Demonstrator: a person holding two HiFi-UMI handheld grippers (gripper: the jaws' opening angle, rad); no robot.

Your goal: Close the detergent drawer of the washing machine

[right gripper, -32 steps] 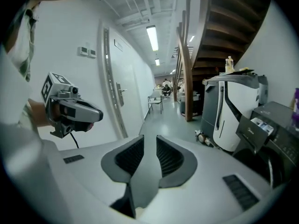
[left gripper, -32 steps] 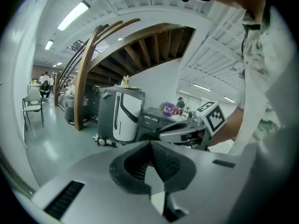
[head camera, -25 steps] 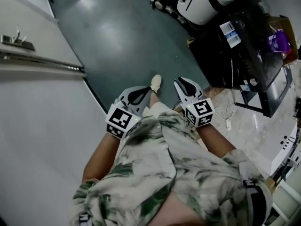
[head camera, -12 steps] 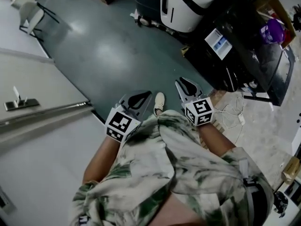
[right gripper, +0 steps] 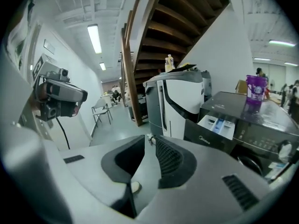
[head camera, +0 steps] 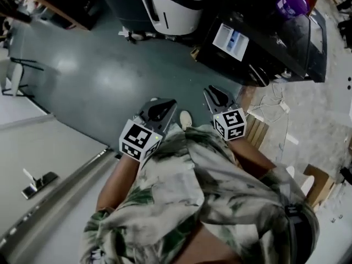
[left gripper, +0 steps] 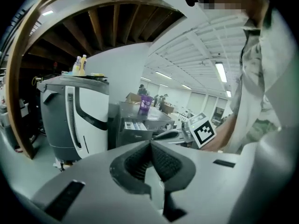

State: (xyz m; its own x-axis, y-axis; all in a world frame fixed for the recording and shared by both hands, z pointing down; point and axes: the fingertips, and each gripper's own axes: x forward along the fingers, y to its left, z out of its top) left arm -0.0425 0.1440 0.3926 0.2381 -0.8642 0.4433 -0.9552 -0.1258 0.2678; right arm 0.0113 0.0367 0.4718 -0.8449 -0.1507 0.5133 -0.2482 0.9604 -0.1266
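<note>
The dark washing machine [head camera: 278, 45] stands at the top right of the head view, a purple cup [head camera: 291, 1] on its lid. Its white detergent drawer [head camera: 234, 39] sticks out, open. Both grippers hang in front of the person's waist, well short of the machine. My left gripper [head camera: 160, 106] has its jaw tips touching with nothing in them [left gripper: 151, 143]. My right gripper [head camera: 212, 93] shows a narrow gap between empty pads [right gripper: 148, 138]. The right gripper view looks at the machine [right gripper: 261, 120] and the drawer [right gripper: 217, 124] ahead to the right.
A white and grey appliance [head camera: 176, 4] stands left of the washing machine. A wooden staircase [right gripper: 140, 55] rises behind it. A folding chair [head camera: 16, 73] and a white counter [head camera: 44, 164] are at the left. Cables [head camera: 275, 106] and a cardboard box [head camera: 316, 183] lie at the right.
The person has turned: the washing machine and white appliance have swung from the upper right toward the top middle. Both grippers moved along with the body, jaws unchanged.
</note>
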